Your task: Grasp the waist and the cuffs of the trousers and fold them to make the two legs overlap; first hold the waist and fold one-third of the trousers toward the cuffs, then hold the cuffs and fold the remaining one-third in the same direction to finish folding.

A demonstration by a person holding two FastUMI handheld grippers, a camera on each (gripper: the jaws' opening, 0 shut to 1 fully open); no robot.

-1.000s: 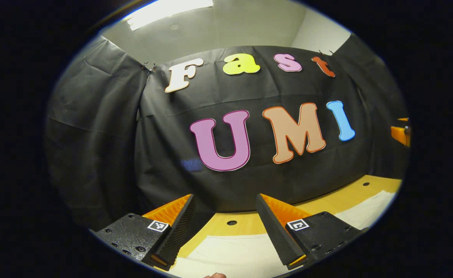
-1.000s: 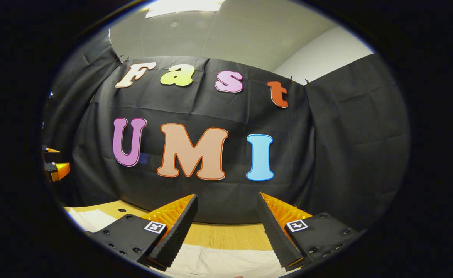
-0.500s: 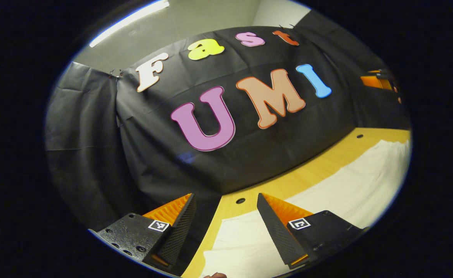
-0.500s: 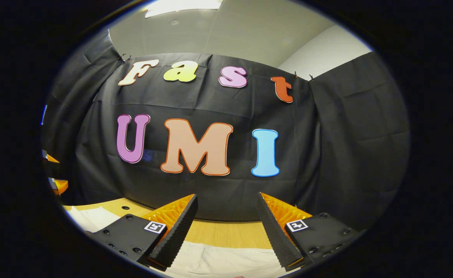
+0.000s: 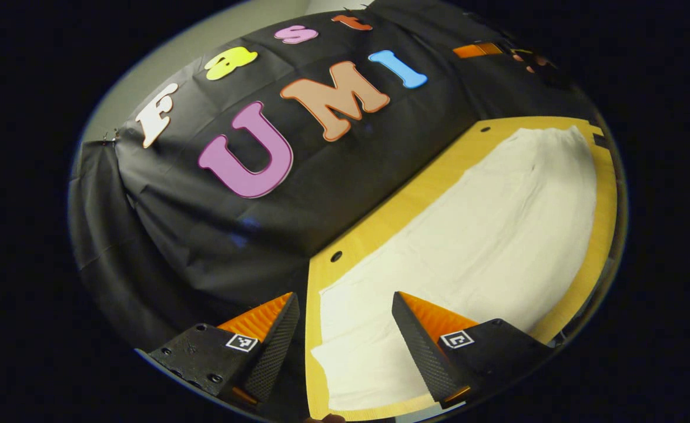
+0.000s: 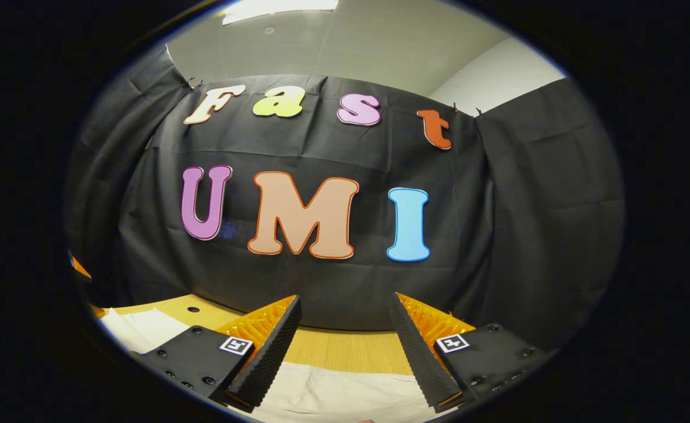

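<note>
Cream-white trousers (image 5: 486,235) lie flat along the wooden table (image 5: 415,194) in the left gripper view, running from the near end below me to the far end at the upper right. My left gripper (image 5: 345,311) hovers open above their near end, nothing between its fingers. In the right gripper view a strip of the trousers (image 6: 333,393) shows low between the fingers, another patch (image 6: 139,326) at the left. My right gripper (image 6: 345,311) is open above it and holds nothing. The other gripper (image 5: 480,50) appears far off at the top right of the left gripper view.
The black cloth wall (image 6: 321,282) rises right behind the table's far edge. Small round holes (image 5: 336,257) sit in the tabletop near that wall. The table's edge (image 5: 606,235) runs close along the trousers' right side.
The left gripper has tipped down and rolled, so the table and the trousers now show along their whole length. The right gripper has tilted down only slightly. Both stay open.
</note>
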